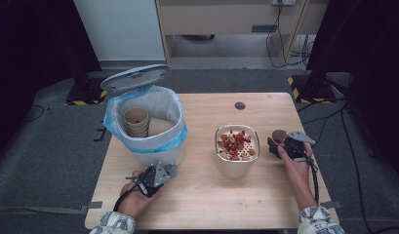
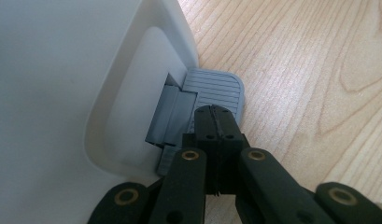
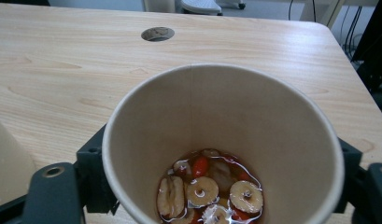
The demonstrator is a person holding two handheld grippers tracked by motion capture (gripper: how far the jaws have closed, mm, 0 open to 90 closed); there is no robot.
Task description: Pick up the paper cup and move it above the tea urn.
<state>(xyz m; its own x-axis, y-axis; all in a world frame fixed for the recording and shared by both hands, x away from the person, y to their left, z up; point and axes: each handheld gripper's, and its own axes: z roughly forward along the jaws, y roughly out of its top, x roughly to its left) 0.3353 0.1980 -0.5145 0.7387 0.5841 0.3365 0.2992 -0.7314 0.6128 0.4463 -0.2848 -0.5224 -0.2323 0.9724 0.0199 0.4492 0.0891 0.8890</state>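
Overhead | wooden table (image 1: 202, 195), grey carpet (image 1: 46, 161) | left hand-held gripper (image 2: 215, 122) pressed together | right hand-held gripper (image 1: 281, 142) pinching paper cup (image 3: 226, 140)

On the worktop (image 1: 202, 195), the bin (image 1: 147, 127) is sitting at nine o'clock, stacked cups (image 1: 136, 122) resting inside it. The strainer tub (image 1: 237, 148) is standing at centre, and a paper cup (image 1: 278, 136) is sitting at three o'clock, just beside it.

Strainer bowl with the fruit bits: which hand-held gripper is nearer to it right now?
Right. The right hand-held gripper, holding a paper cup, sits just beside the strainer bowl on its right. The left hand-held gripper is farther off, pressing the bin's pedal.
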